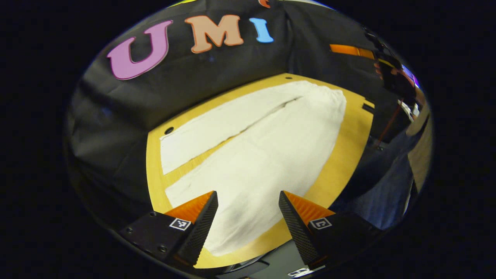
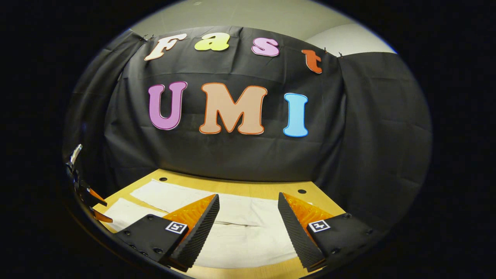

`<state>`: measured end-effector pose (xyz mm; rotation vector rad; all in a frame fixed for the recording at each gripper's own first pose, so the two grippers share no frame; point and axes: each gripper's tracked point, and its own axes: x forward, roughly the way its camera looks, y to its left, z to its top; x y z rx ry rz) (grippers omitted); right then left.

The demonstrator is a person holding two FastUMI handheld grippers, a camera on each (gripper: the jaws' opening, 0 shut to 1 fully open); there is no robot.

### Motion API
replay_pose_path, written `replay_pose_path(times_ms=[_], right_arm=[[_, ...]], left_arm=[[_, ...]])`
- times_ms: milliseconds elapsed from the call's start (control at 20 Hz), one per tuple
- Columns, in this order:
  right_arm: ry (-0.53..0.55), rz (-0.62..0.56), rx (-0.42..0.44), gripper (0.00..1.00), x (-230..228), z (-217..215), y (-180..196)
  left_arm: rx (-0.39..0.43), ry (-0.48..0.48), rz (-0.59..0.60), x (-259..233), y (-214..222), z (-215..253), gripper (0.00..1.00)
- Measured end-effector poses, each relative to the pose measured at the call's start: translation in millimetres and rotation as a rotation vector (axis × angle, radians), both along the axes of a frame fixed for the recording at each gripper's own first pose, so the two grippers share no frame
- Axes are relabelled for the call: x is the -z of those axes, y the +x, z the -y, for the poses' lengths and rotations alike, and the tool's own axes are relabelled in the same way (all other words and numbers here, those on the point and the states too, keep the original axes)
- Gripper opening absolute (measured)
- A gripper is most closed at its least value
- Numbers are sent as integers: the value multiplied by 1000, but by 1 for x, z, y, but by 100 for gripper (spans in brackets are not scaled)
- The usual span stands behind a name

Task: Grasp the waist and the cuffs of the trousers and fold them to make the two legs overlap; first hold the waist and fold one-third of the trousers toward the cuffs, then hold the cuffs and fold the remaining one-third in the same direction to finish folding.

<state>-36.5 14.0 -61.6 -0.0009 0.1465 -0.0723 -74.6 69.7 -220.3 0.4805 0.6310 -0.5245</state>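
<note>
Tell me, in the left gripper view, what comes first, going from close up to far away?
Left gripper, open → white trousers lying flat, legs apart → bare strip of the wooden table → black cloth wall.

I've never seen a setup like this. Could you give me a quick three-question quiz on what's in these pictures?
1. True or false: the trousers are already folded in thirds.
2. What do the trousers lie on? A) a wooden table B) a chair C) the floor
3. Fill in: the left tool and the right tool both have their fingers ____.

Key: 1. False, they lie flat on the table, legs apart. 2. A. 3. Open, gripping nothing.
</note>
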Motion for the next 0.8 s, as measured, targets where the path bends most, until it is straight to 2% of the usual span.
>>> replay_pose_path(times_ms=[200,350,550,800], right_arm=[[-7,-44,-7,97,15,0,-7],[-4,-56,-29,97,17,-4,-10],[4,-73,-41,97,20,-8,-11],[-15,-87,-51,98,24,-11,-13]], left_arm=[[119,143,-173,40,-26,-33,93],[198,238,-257,65,-29,-49,92],[254,300,-365,82,-40,-60,91],[309,355,-417,90,-42,-66,90]])
